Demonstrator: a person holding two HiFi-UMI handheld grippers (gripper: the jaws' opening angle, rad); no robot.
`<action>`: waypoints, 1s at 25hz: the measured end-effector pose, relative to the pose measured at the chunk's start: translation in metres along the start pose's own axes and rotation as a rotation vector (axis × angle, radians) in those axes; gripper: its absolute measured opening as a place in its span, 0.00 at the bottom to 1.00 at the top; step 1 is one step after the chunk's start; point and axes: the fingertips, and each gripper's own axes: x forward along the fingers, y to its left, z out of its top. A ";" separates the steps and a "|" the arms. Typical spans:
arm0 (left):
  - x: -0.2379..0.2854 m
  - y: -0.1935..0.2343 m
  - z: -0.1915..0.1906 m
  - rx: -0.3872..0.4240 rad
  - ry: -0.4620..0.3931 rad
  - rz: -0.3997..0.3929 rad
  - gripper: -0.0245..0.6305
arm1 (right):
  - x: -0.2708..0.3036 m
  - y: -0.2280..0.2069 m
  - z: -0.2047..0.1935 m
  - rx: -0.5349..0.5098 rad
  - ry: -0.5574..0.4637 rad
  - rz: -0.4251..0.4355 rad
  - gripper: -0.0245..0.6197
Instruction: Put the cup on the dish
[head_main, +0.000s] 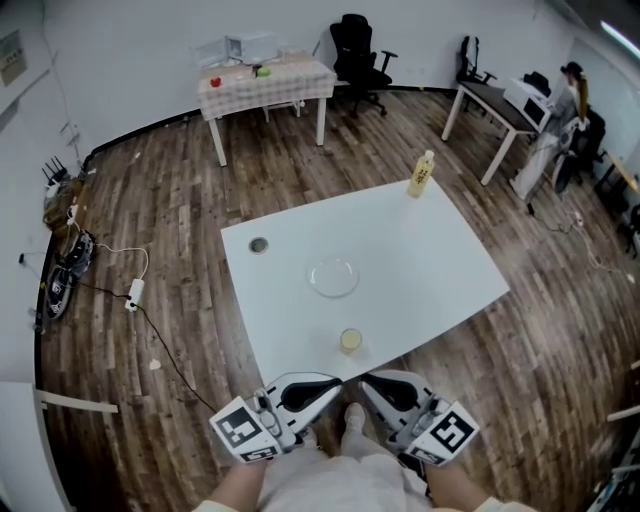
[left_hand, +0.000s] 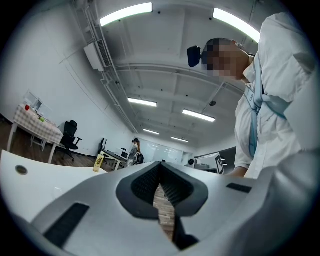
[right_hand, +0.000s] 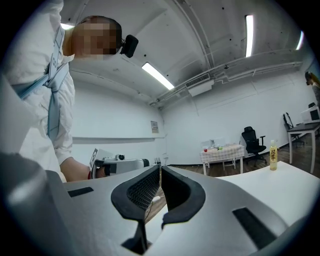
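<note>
On table: cup, yellowish inside, near clear dish.

White left gripper, white right gripper — black ribbed fingers, black-and-white marker cubes, white coat

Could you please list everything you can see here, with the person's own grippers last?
table: one, white, middle of the wood floor
dish: one, clear, centre of the table
cup: one, yellowish, near edge of the table, apart from the dish
bottle: one, yellow, far corner of the table
round thing: one, dark, left part of the table
checked table: one, pale, by the far wall
office chair: one, black, beside the checked table
desk: one, white-legged, far right
cables: several, black and white, on the floor at left
left gripper: white and black, jaws together, empty
right gripper: white and black, jaws together, empty
</note>
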 end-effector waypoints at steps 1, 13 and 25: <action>0.002 0.003 0.001 0.000 -0.003 0.007 0.04 | 0.001 -0.004 0.001 -0.006 -0.001 0.008 0.09; 0.019 0.027 0.000 -0.004 -0.008 0.068 0.04 | 0.011 -0.042 -0.006 -0.033 0.010 0.091 0.09; 0.036 0.034 -0.011 -0.021 -0.004 0.086 0.04 | 0.017 -0.065 -0.028 -0.058 0.044 0.140 0.10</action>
